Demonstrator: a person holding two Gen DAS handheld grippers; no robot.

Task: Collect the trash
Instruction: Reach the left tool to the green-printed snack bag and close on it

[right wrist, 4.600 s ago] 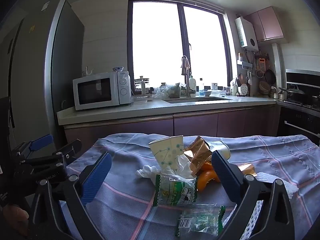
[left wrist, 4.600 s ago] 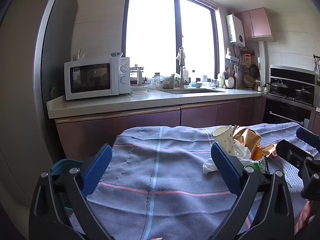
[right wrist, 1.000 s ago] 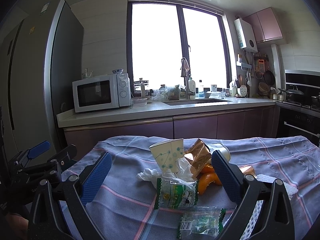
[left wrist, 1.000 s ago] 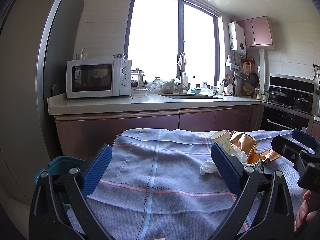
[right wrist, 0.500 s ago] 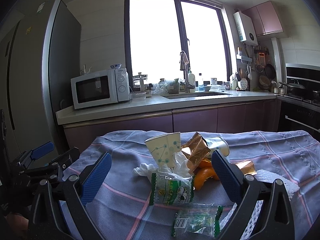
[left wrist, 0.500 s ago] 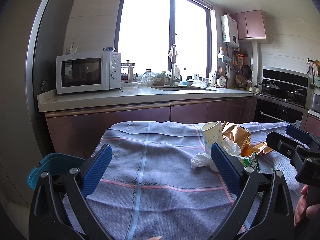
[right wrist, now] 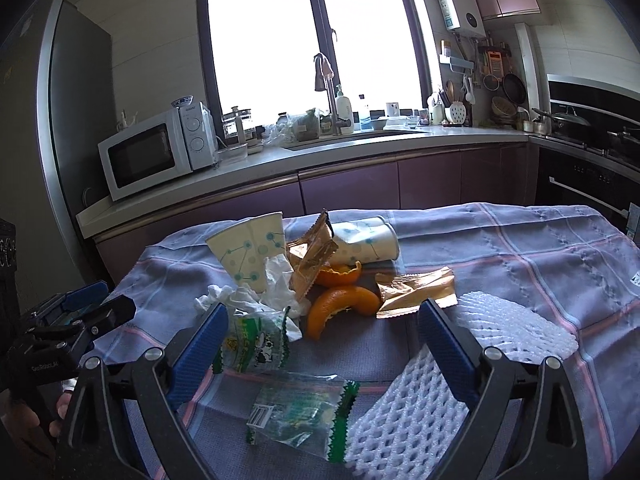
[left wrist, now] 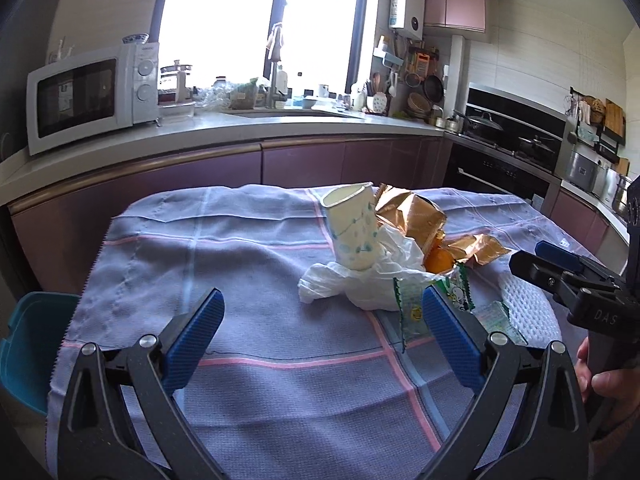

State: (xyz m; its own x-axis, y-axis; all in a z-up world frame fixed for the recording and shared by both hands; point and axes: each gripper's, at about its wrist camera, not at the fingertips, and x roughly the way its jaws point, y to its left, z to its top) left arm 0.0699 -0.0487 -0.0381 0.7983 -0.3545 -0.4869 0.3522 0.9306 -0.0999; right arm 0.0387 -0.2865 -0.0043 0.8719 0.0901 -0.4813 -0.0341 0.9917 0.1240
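My right gripper (right wrist: 322,334) is spread, jaws just easing inward around nothing; my left gripper (left wrist: 322,320) gapes too over bare cloth (left wrist: 248,264). The trash pile (right wrist: 288,280) sits mid-table — a teal bin (left wrist: 30,344) waits past the cloth's left edge.

The right gripper (left wrist: 560,264) body bears the letters "DAS". The left gripper (right wrist: 86,306) body reads "GenRobot.AI". Wrapper print is too small to read.
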